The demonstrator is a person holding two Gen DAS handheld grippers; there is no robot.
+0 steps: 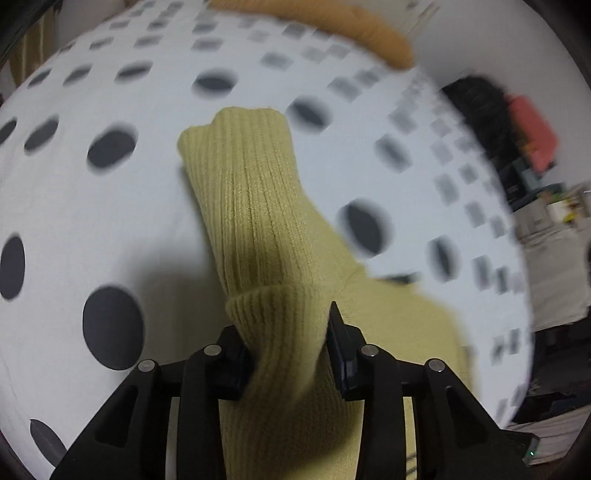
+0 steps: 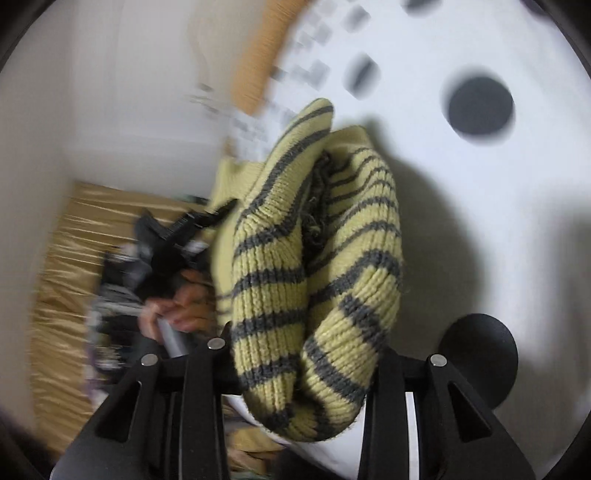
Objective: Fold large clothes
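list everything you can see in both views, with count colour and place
sweater: one, pale yellow rib knit with grey stripes on part of it, bunched and lifted over the bed cover
bed cover: one, white with dark dots and squares, under the sweater
cushion: one, mustard, far edge of the bed cover
left hand-held gripper: one, black, shut on the plain yellow knit
right hand-held gripper: one, black, shut on the striped knit
hand: one, on the left hand-held gripper's grip

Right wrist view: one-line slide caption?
Right gripper clamps a bunched yellow knit sweater with grey stripes above a white bedsheet with dark dots.
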